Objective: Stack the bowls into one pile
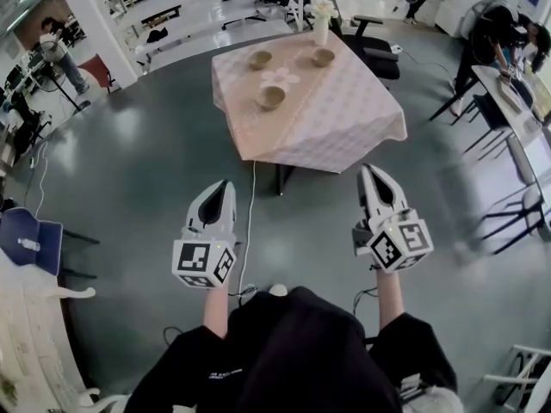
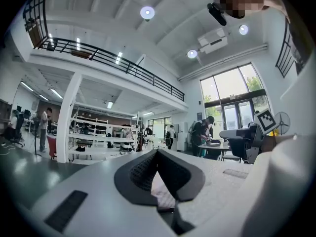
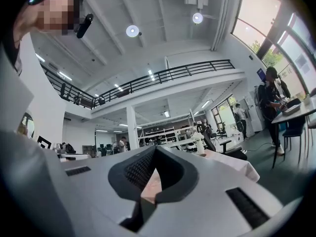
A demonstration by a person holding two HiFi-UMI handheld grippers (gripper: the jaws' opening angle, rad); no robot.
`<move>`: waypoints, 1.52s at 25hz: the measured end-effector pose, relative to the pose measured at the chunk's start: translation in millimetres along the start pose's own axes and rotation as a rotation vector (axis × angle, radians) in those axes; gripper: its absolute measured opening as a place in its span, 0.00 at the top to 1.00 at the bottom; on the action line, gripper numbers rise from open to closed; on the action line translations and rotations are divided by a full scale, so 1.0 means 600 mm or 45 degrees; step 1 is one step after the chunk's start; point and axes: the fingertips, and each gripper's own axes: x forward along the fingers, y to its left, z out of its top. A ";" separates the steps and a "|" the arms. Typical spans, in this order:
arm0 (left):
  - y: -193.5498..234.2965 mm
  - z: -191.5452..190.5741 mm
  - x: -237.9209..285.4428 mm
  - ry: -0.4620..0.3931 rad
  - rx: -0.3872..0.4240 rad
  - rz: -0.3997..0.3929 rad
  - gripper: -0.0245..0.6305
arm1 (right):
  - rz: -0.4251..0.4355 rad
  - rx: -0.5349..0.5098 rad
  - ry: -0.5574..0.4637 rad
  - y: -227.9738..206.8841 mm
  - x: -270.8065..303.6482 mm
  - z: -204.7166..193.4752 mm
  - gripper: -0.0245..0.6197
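Three brownish bowls stand apart on a table [image 1: 344, 136] with a pale pink checked cloth: one at the back left [image 1: 260, 59], one at the back right [image 1: 323, 57], one nearer the front [image 1: 271, 97]. Both grippers are held level over the dark floor, well short of the table. My left gripper [image 1: 225, 185] is shut with nothing in it, and its dark pads meet at the tip [image 2: 157, 151]. My right gripper [image 1: 368, 170] is also shut and empty, its tips together [image 3: 155, 148]. The cloth shows through the gap below the tips in both gripper views.
A white vase of flowers [image 1: 321, 20] stands at the table's far edge, and a flower-shaped mat [image 1: 281, 77] lies between the bowls. A black office chair [image 1: 374, 52] sits behind the table. A cable [image 1: 251, 222] runs across the floor. Desks with people are at right [image 1: 508, 84], a blue chair at left [image 1: 30, 239].
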 end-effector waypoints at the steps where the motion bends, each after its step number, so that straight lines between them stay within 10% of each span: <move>1: -0.003 0.000 0.003 0.001 0.001 0.002 0.97 | 0.007 0.003 0.004 -0.003 0.002 -0.001 0.98; 17: 0.004 -0.044 0.044 0.074 -0.038 0.067 0.97 | 0.011 0.089 0.042 -0.058 0.055 -0.037 0.97; 38: 0.150 -0.068 0.300 0.125 -0.122 -0.003 0.97 | -0.050 0.167 0.084 -0.145 0.320 -0.064 0.97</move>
